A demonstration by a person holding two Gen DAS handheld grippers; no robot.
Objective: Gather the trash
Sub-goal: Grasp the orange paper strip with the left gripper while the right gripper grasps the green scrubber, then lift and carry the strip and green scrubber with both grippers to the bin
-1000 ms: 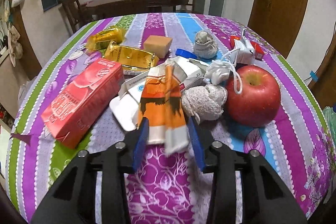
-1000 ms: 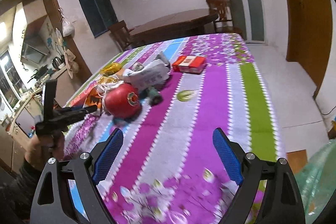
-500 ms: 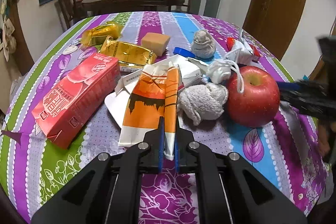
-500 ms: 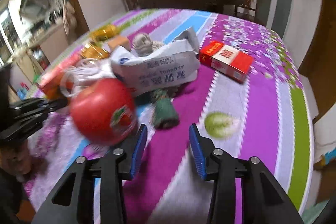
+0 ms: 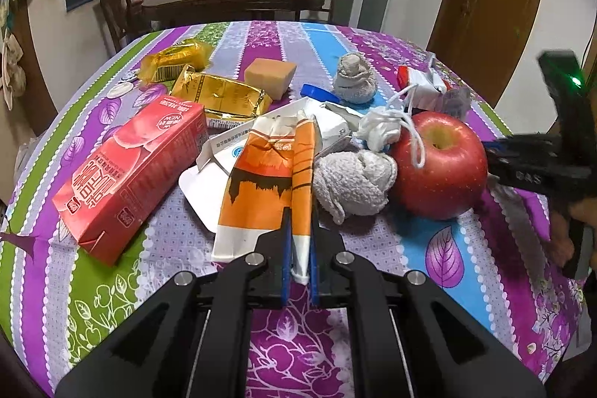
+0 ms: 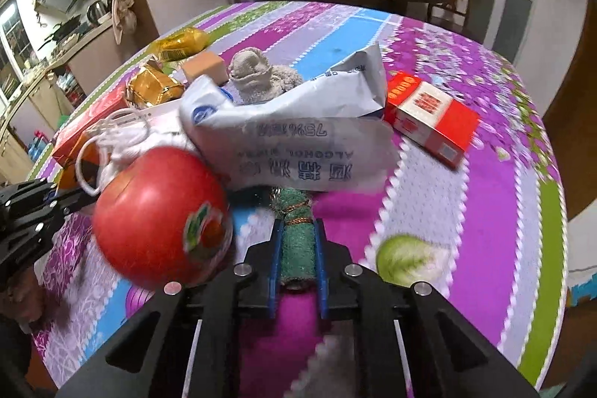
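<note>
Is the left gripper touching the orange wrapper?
Touching. The left wrist view shows the left gripper shut on the orange wrapper, both jaws pressing its edge.

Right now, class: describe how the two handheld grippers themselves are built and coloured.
Both the left gripper and right gripper have matte black angular frames, silver round bolt heads, thin metal rods below, and flat blue finger pads. Seen from the left camera, the right unit shows a green indicator light.
</note>
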